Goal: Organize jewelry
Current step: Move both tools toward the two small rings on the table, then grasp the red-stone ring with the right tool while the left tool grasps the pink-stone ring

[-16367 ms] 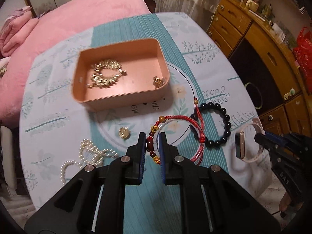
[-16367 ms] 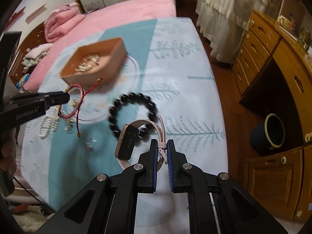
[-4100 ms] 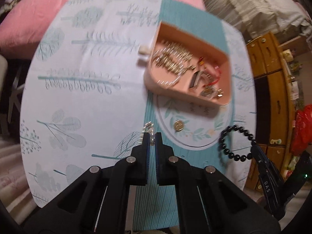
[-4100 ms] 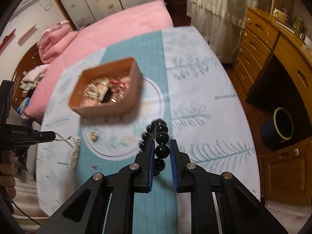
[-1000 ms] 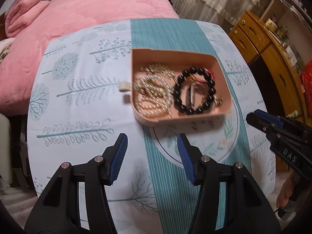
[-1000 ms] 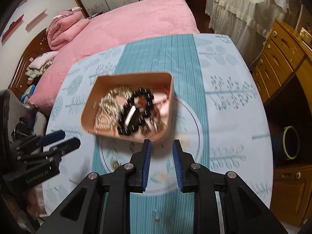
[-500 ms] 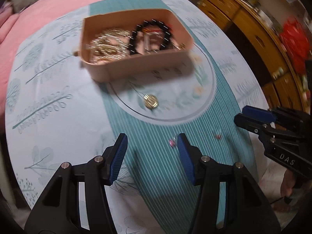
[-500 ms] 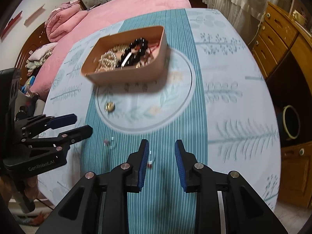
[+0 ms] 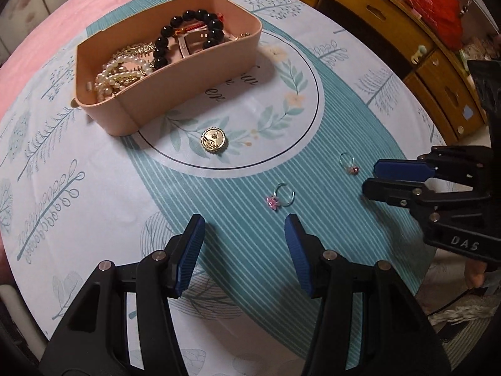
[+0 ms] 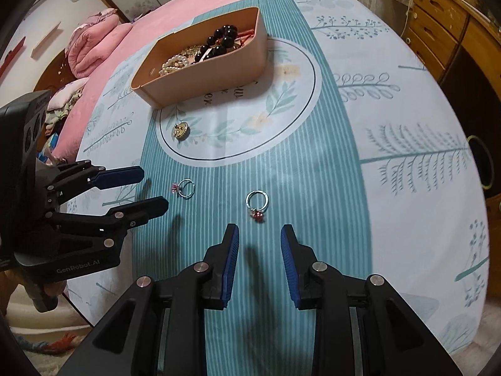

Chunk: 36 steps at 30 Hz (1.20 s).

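A pink box (image 9: 194, 72) (image 10: 219, 72) on the round table holds a black bead bracelet (image 9: 191, 31), pearls (image 9: 119, 69), gold pieces and a watch. On the cloth lie a gold round brooch (image 9: 214, 138) (image 10: 180, 130), a ring with a pink stone (image 9: 279, 198) (image 10: 184, 188) and a ring with a red stone (image 9: 348, 163) (image 10: 256, 204). My left gripper (image 9: 244, 232) (image 10: 147, 188) is open, just short of the pink-stone ring. My right gripper (image 10: 259, 238) (image 9: 372, 175) is open, just short of the red-stone ring.
The table (image 9: 78, 169) has a white and teal cloth. A pink bed (image 10: 194, 3) lies behind it. Wooden drawers (image 9: 391, 25) stand to the right, and a dark bin (image 10: 479, 163) stands on the floor beside the table.
Both grippers have dropped lower and closer to the cloth. Each now has a ring just ahead of its fingers. The box looks farther back.
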Each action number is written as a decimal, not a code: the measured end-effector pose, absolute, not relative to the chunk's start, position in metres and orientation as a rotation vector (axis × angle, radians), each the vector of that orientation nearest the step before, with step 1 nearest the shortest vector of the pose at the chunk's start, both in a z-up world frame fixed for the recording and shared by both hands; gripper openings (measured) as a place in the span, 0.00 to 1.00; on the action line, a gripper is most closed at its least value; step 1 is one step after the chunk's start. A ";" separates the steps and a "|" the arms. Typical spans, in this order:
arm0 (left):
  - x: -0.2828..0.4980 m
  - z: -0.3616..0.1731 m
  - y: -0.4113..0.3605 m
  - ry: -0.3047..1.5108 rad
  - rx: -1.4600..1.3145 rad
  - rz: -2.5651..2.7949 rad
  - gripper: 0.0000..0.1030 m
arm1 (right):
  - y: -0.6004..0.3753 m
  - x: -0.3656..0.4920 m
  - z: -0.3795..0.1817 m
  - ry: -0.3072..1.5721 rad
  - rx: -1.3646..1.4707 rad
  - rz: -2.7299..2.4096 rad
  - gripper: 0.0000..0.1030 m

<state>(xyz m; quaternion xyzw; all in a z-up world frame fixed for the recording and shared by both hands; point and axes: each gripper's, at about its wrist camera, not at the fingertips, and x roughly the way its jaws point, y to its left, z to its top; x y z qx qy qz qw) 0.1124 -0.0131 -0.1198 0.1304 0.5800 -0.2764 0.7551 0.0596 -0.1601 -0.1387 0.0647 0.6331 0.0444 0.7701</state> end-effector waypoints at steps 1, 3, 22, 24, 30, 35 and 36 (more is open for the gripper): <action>0.113 -0.121 -0.013 1.266 0.287 -0.611 0.48 | -0.158 0.060 -0.142 1.370 0.141 0.085 0.27; 0.113 -0.121 -0.014 1.261 0.302 -0.631 0.48 | -0.153 0.060 -0.142 1.344 0.133 0.069 0.27; 0.117 -0.122 -0.040 1.181 0.443 -0.785 0.23 | -0.134 0.048 -0.146 1.216 -0.039 -0.036 0.07; 0.116 -0.121 -0.041 1.176 0.458 -0.804 0.15 | -0.138 0.047 -0.146 1.218 -0.016 -0.043 0.07; 0.110 -0.121 -0.042 1.166 0.515 -0.865 0.14 | -0.141 0.045 -0.144 1.222 0.011 -0.042 0.07; 0.115 -0.121 -0.041 1.157 0.517 -0.860 0.14 | -0.142 0.044 -0.144 1.222 0.012 -0.038 0.07; 0.115 -0.121 -0.041 1.155 0.515 -0.860 0.14 | -0.142 0.044 -0.144 1.224 0.013 -0.037 0.07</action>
